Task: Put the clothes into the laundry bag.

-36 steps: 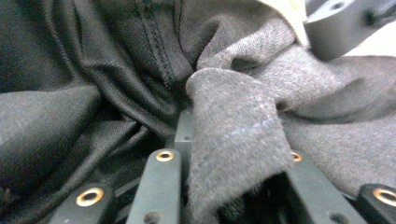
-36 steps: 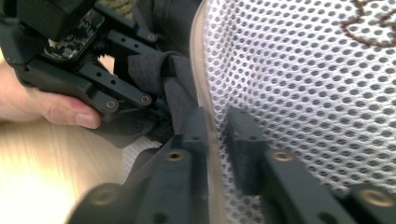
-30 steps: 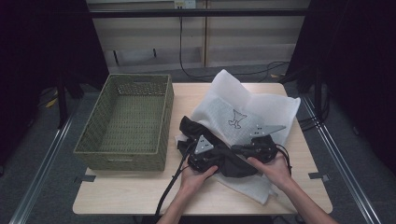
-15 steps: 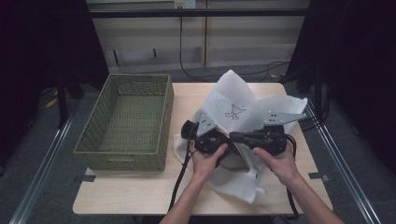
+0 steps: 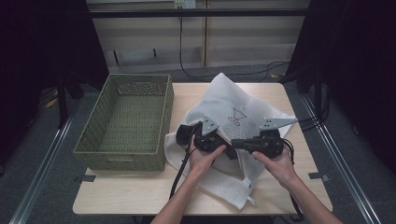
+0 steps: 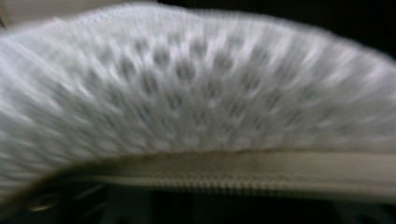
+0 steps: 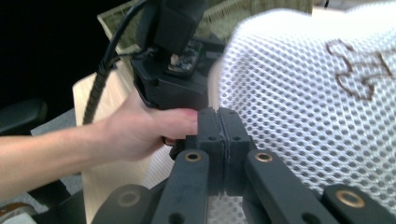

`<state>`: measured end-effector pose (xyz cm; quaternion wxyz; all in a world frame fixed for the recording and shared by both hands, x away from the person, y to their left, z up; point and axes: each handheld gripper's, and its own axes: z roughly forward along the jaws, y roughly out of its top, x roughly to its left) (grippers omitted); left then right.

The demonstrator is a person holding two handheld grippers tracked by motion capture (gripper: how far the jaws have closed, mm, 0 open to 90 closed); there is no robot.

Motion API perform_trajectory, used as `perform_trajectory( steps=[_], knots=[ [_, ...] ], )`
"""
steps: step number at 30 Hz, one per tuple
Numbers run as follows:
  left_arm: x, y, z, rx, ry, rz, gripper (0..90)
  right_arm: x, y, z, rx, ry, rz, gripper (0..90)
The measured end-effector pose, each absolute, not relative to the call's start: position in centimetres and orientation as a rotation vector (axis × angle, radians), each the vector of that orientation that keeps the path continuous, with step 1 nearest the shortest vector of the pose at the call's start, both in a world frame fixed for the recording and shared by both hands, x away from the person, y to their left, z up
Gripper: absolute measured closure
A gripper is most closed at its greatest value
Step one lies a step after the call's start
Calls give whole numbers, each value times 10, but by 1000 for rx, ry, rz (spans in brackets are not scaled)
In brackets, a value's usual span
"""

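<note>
Your white mesh bag [image 5: 233, 116] lies on the table [image 5: 289, 191], just right of the green woven basket [image 5: 126, 121], which sits at about nine o'clock from the bag. The bag bulges up at its far end and trails a flat corner towards six o'clock, near the table's front edge. A small dark emblem [image 5: 236, 116] shows on its upper face.

You hold the left gripper [image 5: 210, 137] at the bag's left side, roughly eight o'clock from the emblem. Its jaws have just been opening. In the left gripper view the mesh and a zipper band [image 6: 261, 175] crowd close in front of the camera, blurred, and you cannot tell whether the pads press on the cloth.

Your right gripper [image 5: 240, 144] points towards nine o'clock, at the left gripper. In the right gripper view its jaws stand pressed together, with a thin edge of the bag's mesh pinched between the pads [image 7: 229, 135]. Your left hand [image 7: 135, 130] sits just beyond those jaws, near ten o'clock, wrapped round its own gripper.
</note>
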<state>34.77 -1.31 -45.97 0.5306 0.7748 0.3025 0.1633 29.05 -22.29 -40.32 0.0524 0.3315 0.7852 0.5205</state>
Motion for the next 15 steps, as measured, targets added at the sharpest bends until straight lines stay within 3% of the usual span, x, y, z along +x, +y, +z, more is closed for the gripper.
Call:
perform_trajectory(
  steps=[6,15],
  knots=[
    [334,4,-449,1920,663,376,252,291,-225,-411,1026,2388,1535,892],
    [313,40,-449,1928,596,351,222,299,-233,-431,1071,2398,1362,892]
  ],
)
